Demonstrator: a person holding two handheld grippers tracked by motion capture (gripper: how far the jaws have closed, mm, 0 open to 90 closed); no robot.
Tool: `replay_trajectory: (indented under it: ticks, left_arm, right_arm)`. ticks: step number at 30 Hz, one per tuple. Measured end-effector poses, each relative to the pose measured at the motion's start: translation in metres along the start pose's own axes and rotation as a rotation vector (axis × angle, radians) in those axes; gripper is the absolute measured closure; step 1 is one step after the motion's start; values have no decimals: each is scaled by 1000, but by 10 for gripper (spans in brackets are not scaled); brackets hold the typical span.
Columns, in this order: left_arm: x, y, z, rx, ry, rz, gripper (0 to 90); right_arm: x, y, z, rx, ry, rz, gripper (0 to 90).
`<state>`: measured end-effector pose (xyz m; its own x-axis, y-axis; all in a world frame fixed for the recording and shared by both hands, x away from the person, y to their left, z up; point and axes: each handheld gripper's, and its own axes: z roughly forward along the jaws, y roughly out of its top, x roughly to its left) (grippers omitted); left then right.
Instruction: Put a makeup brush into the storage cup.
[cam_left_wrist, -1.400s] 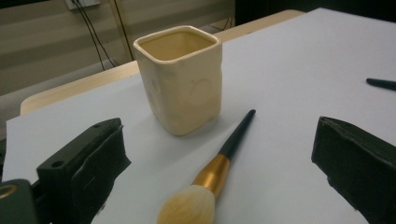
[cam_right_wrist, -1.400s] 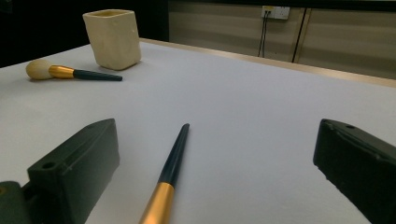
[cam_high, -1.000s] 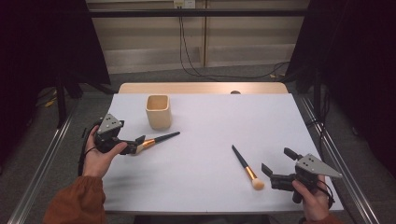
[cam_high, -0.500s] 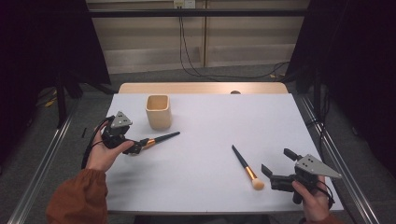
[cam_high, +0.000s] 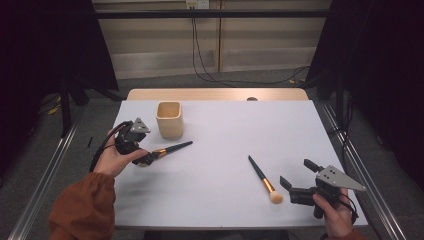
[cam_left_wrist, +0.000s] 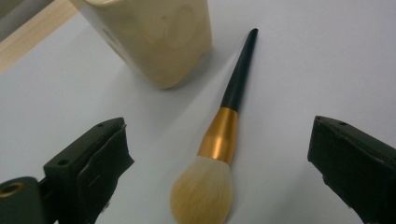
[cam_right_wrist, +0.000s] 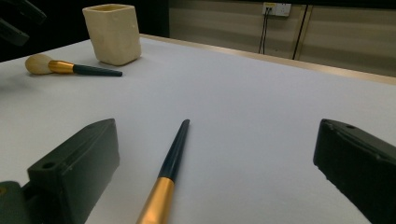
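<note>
Nearby, cup just beside brush.

Between the left gripper's jaws lies a brush with soft, fluffy bristles, a satin gold metal ferrule and a glossy black handle; beyond stands a smooth, matt cream cup.

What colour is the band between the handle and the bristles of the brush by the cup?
Gold, on the brush; the left gripper view shows it best.
</note>
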<state>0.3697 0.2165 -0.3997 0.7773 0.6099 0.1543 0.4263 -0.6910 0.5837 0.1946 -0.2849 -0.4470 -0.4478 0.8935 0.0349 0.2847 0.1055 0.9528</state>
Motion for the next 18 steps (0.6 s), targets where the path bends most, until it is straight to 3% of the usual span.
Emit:
replay_trajectory:
  ticks: [10, 13, 18]
  left_arm:
    - [3, 12, 6, 111, -28, 49, 60]
    - [5, 16, 9, 127, -30, 37, 73]
    - [4, 21, 16, 188, -52, 82, 78]
  right_arm:
    - [0, 0, 0, -1, 3, -6, 1]
    - [0, 0, 0, -1, 4, -9, 1]
    - [1, 0, 0, 1, 4, -12, 1]
